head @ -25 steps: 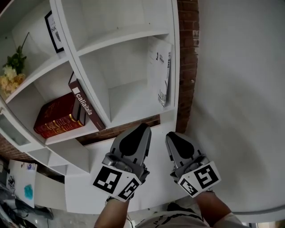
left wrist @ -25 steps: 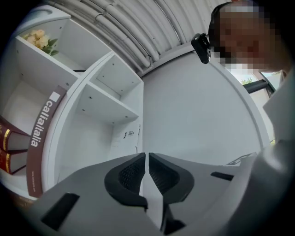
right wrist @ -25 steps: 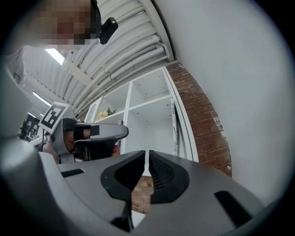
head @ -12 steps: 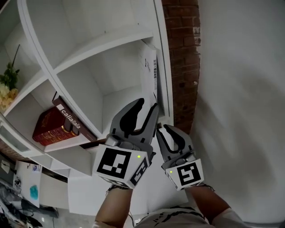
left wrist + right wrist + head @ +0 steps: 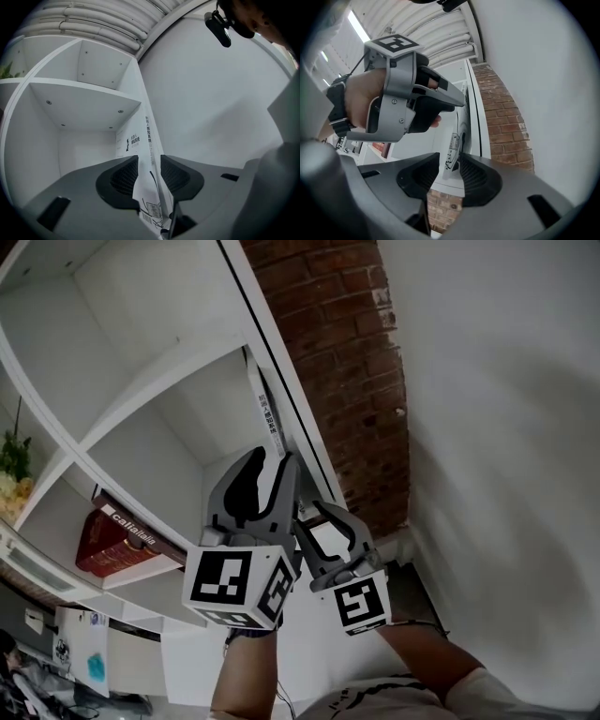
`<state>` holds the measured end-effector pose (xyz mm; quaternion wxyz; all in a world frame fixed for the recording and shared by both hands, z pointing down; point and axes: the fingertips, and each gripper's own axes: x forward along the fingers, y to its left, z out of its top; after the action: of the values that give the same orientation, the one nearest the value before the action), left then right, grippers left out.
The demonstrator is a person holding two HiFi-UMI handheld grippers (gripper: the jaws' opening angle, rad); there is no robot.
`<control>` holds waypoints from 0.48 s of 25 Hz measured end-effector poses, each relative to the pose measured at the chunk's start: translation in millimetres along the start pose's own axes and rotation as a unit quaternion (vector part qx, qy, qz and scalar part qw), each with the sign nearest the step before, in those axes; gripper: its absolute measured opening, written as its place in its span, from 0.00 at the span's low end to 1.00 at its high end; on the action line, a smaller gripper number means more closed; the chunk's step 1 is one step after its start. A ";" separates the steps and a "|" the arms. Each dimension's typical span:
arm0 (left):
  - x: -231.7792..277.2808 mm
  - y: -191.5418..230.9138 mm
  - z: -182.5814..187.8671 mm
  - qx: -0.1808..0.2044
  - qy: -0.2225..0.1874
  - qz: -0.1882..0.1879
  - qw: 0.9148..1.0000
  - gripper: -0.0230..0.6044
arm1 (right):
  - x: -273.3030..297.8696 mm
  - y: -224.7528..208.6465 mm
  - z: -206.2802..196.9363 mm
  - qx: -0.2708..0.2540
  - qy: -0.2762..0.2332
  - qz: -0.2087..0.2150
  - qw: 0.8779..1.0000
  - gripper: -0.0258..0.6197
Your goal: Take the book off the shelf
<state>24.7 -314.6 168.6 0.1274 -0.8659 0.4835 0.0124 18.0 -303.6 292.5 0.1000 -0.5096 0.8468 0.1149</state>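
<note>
Currently the white shelf point(image 5: 141, 381) fills my head view, and the thin book point(image 5: 270, 418) stands upright against the right wall of its compartment. My left gripper point(image 5: 270, 470) straddles the book's spine, jaws opening. My right gripper point(image 5: 319, 517), just below, is opening too, with the book's lower edge between its jaws.

Colours in front of you: the shelf point(image 5: 141, 371) is plain white throughout. The book point(image 5: 271, 418) at its right end is white, with black print down the spine and a black barcode patch at the near end. In the left compartment you've got a dark red book point(image 5: 101, 554) and a brown book point(image 5: 136, 532) with white lettering. Far left are pale yellow flowers point(image 5: 9, 488) with green leaves. Right of the shelf is red-brown brick point(image 5: 347, 362) with pale mortar lines, then a plain light grey wall point(image 5: 506, 427).
</note>
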 end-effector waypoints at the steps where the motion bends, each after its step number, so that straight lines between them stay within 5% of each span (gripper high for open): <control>1: 1.8 -0.4 -0.9 0.003 0.002 0.002 1.000 0.26 | 2.5 -0.3 -1.4 -0.004 0.002 0.000 1.000 0.23; 12: 17.5 5.9 -9.0 0.005 0.001 0.007 1.000 0.26 | 25.1 0.2 -10.5 -0.065 0.014 0.000 0.998 0.23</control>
<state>28.2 -334.3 173.5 0.1315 -0.8618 0.4899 0.0103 5.7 -327.7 295.4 0.0549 -0.5162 0.8390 0.1631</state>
